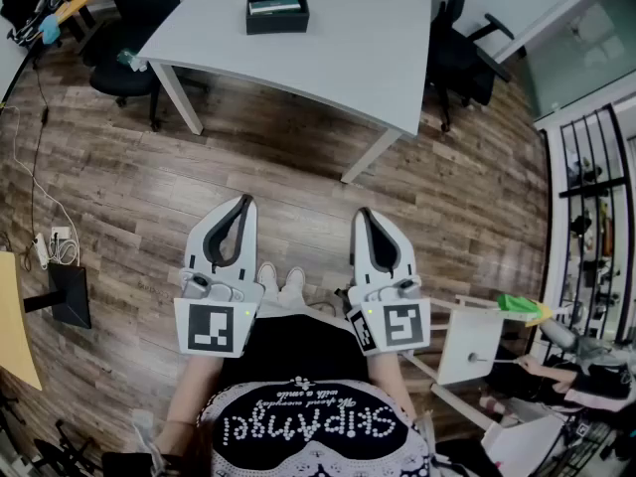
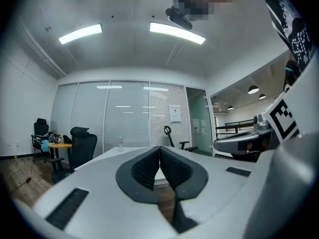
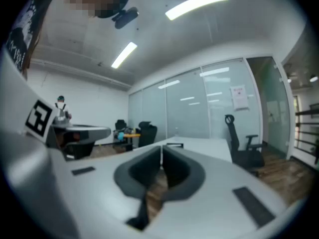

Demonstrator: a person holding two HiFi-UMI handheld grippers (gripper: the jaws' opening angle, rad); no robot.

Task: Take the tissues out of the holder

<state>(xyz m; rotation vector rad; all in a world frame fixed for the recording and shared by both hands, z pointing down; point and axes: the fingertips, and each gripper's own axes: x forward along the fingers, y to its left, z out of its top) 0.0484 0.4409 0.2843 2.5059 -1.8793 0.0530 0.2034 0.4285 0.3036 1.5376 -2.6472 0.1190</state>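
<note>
A: Your left gripper (image 1: 242, 205) is clenched, pads pressed together with nothing between them. Your right gripper (image 1: 365, 215) looks the same: tips meeting, empty. Both are held level, close to your body.

B: The holder (image 1: 277, 14) is well away from you, a dark open box near the far edge of the white worktop (image 1: 338, 58). The tissues (image 1: 275, 6) show as a pale strip inside it. Bare wooden floor (image 1: 298, 167) lies between you and the worktop, so nothing has begun yet.

A: The first risk is arriving with the jaws shut. You'd prod the tissues down or push the box along instead of taking hold.

B: The second is the box itself. It looks light, and if you pull with one gripper alone it will probably lift or slide with the stack. Pin its wall with one gripper and draw the tissues with the other.

A: Pinch too few sheets and they may tear or come out singly. Take a deeper bite.

B: Mind the office chair (image 1: 459, 53) at the right of the worktop as you walk up. Clipping it could jolt the worktop and shift the box.
</note>
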